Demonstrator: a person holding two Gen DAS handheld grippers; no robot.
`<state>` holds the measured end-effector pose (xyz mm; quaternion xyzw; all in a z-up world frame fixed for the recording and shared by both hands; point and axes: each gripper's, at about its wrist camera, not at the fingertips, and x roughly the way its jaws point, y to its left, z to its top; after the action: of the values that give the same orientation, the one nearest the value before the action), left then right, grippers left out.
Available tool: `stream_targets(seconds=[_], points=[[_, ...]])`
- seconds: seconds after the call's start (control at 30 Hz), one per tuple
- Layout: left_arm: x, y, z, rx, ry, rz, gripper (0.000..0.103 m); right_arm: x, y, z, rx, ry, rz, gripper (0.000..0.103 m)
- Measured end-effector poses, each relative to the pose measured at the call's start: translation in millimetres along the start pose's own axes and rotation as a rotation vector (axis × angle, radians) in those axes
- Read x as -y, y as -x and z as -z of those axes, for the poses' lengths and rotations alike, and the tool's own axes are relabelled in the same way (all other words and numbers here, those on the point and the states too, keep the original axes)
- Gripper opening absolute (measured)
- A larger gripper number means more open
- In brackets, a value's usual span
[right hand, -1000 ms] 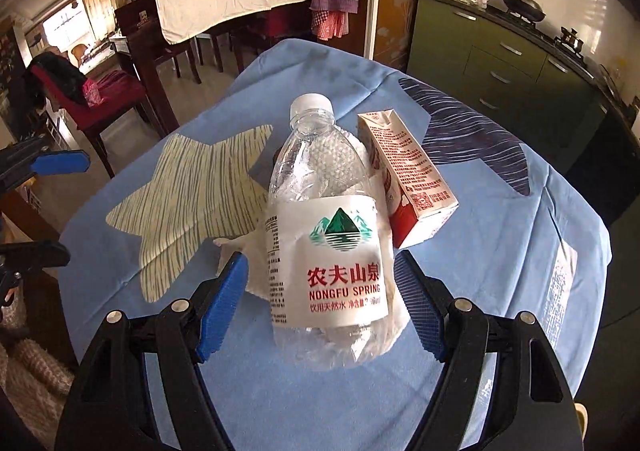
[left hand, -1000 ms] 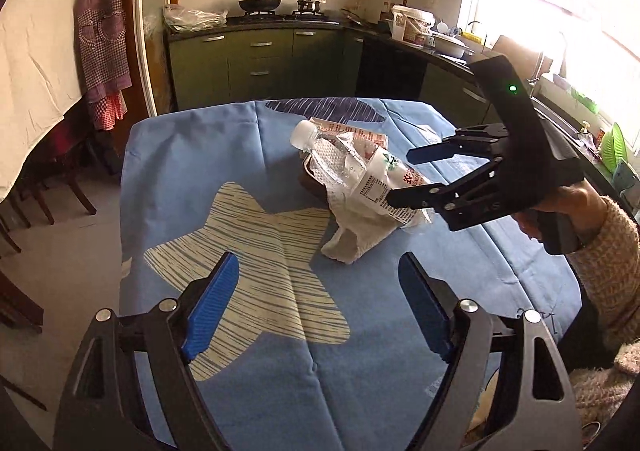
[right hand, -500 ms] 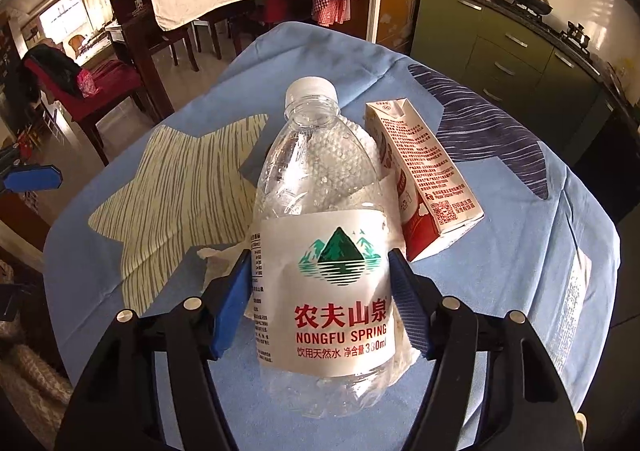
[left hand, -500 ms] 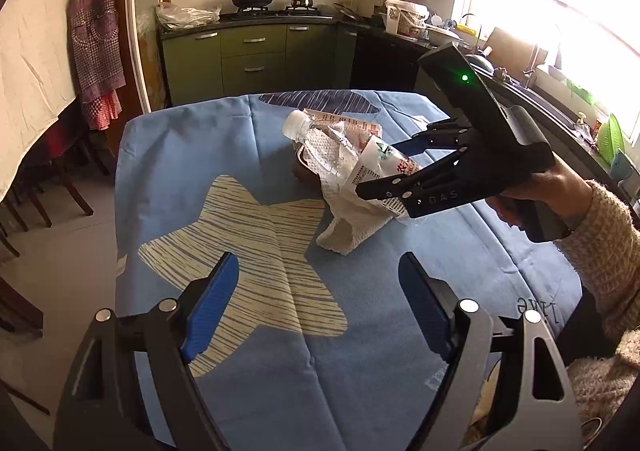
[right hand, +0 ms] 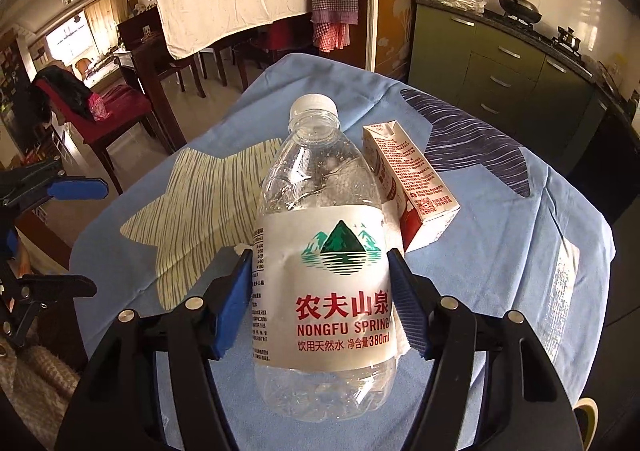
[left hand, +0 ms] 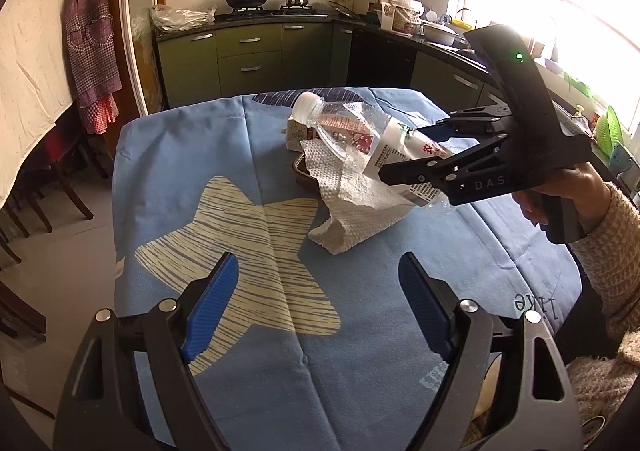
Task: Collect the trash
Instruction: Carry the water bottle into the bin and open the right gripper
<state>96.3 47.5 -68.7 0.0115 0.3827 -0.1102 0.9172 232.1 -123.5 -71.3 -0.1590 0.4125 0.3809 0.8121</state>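
Right hand-held gripper [right hand: 320,303]: both blue pads pressed on the label of 1 clear plastic water bottle [right hand: 320,251], gripping it. In the left wrist view the bottle [left hand: 360,139] sits tilted in that gripper [left hand: 404,155], cap end highest, its base clear of the cloth.

Left hand-held gripper [left hand: 320,307]: jaws wide apart, nothing between them, hanging above the blue star-print tablecloth [left hand: 248,391] on the worktop.

Under the bottle lies a crumpled white paper towel [left hand: 352,207]. Just beyond it, 1 red-and-white drink carton [right hand: 412,187] lies on its side on the cloth. A dark shallow dish edge [left hand: 300,171] shows beneath the towel; cannot tell more.

A hand [left hand: 560,191] in a knit sleeve grasps the right gripper's handle.
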Motion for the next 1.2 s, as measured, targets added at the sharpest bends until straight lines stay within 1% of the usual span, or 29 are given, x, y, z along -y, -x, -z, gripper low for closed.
stream_targets(seconds=[0.13,0.23,0.33,0.4,0.47,0.57,0.7,0.8,0.87,0.97,1.03,1.13,1.2], points=[[4,0,-1,-0.001,-0.015,-0.002,0.078,9,23,11,0.037,-0.034,0.006,0.065],[7,-1,-2,-0.002,-0.020,-0.001,0.078,24,36,17,0.055,-0.088,-0.027,0.065],[11,-1,-3,-0.004,-0.024,0.003,0.078,32,50,21,0.081,-0.109,-0.016,0.065],[13,-2,-4,-0.005,-0.033,0.004,0.078,35,64,26,0.102,-0.112,0.007,0.065],[16,-1,-4,-0.003,-0.044,0.007,0.078,41,81,35,0.126,-0.121,0.054,0.065],[19,-1,-6,0.000,-0.055,0.015,0.078,64,111,63,0.149,-0.185,0.141,0.065],[26,-4,-6,-0.003,-0.067,0.033,0.078,119,148,124,0.137,-0.349,0.297,0.065],[33,-9,-6,-0.014,-0.078,0.039,0.078,162,170,178,0.092,-0.479,0.421,0.065],[37,-12,-7,-0.019,-0.085,0.041,0.078,187,179,210,0.059,-0.559,0.480,0.065],[44,-15,-9,-0.021,-0.094,0.048,0.078,217,180,246,0.007,-0.629,0.564,0.065],[50,-15,-10,-0.022,-0.106,0.052,0.078,234,174,266,-0.023,-0.669,0.588,0.065],[59,-14,-10,-0.023,-0.131,0.056,0.078,254,160,282,-0.059,-0.712,0.633,0.065],[62,-13,-10,-0.026,-0.144,0.051,0.078,266,152,290,-0.066,-0.740,0.665,0.064]])
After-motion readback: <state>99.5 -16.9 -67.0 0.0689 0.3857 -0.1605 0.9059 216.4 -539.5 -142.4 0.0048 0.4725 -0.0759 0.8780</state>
